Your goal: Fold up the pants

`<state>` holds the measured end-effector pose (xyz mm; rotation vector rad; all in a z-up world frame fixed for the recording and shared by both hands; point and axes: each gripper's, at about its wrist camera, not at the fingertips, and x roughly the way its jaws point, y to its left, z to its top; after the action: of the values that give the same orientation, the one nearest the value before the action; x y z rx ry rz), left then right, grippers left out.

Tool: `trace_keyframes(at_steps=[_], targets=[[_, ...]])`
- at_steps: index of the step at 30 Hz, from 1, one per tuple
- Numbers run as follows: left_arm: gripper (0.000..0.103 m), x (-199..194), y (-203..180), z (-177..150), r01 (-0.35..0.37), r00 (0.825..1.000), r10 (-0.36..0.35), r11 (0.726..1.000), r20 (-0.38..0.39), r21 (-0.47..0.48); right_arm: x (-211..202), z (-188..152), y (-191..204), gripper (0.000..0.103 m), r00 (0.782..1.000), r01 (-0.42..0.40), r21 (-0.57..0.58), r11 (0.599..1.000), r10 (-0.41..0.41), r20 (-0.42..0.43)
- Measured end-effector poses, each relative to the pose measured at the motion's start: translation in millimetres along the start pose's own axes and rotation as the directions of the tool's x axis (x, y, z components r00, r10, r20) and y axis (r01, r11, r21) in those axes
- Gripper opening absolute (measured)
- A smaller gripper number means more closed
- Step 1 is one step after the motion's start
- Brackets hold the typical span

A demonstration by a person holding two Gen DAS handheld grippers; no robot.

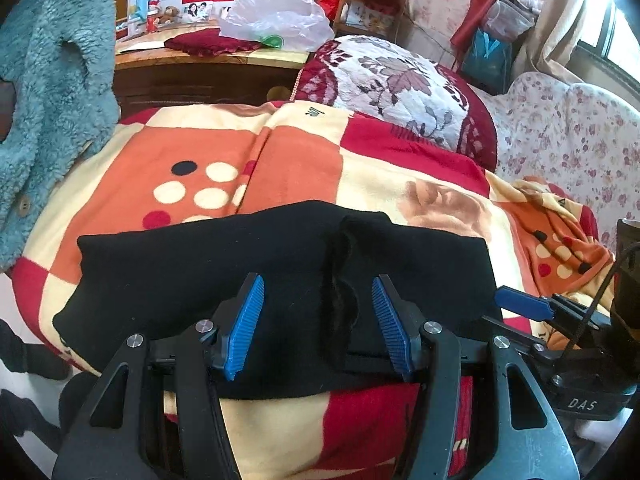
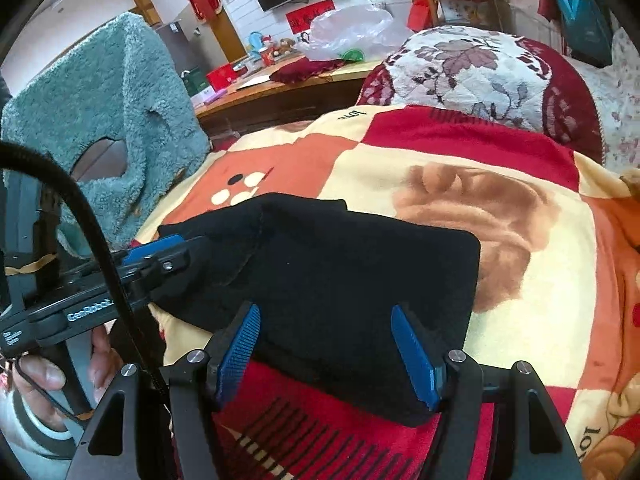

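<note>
Between and just beyond both sets of jaws, the black pants [image 1: 224, 276] are lying on the bed as a compact, wide rectangle, spread across a checked blanket [image 1: 296, 152] of red, orange and cream. The left gripper [image 1: 318, 326] is hovering over the near edge of the bundle with its jaws standing well apart and nothing between the blue pads. The right gripper [image 2: 326, 354] is doing the same over the right end of the cloth, jaws wide and holding nothing. Neither pair of pads is pressing on the fabric.

Judging by the shape, the folding is looking well advanced: the legs are doubled over, the far and right edges are sitting fairly square, and a loose flap of an upper layer is showing as a ridge down the middle, just ahead of the left jaws. That ridge is rumpled, so some smoothing, or one more fold across the width, may be what is left; whether another fold is intended cannot be told.

Around the jaws, nothing is lying on the blanket close to the pants. Beyond the bundle a quilted floral pillow [image 1: 400, 88] is resting at the head of the bed. Off to the left of the jaws a teal fleece garment [image 1: 56, 92] is hanging beside the bed, near but not touching the pants. Further back a wooden bench [image 1: 208, 60] is carrying a clear plastic bag [image 1: 276, 20] and small ornaments, well apart from the work.
</note>
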<state>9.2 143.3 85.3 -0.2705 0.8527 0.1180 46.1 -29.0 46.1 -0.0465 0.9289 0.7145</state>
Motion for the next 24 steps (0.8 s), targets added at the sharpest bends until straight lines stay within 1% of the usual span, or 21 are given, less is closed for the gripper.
trace_keyframes(at_steps=[9, 14, 24], targets=[[0.056, -6, 7, -3, -0.004, 1.000, 0.005, 1.000, 0.005, -0.017, 1, -1, 6, 0.066, 1.000, 0.001, 0.000, 1.000, -0.001, -0.013], [0.056, -8, 13, -5, -0.014, 1.000, 0.015, 0.999, 0.009, -0.033, 6, -1, 10, 0.066, 1.000, -0.005, 0.003, 1.000, 0.005, -0.030], [0.056, -8, 29, -8, -0.037, 0.999, 0.037, 0.997, 0.000, -0.063, 23, 2, 27, 0.067, 0.999, -0.009, -0.026, 1.000, 0.008, -0.051]])
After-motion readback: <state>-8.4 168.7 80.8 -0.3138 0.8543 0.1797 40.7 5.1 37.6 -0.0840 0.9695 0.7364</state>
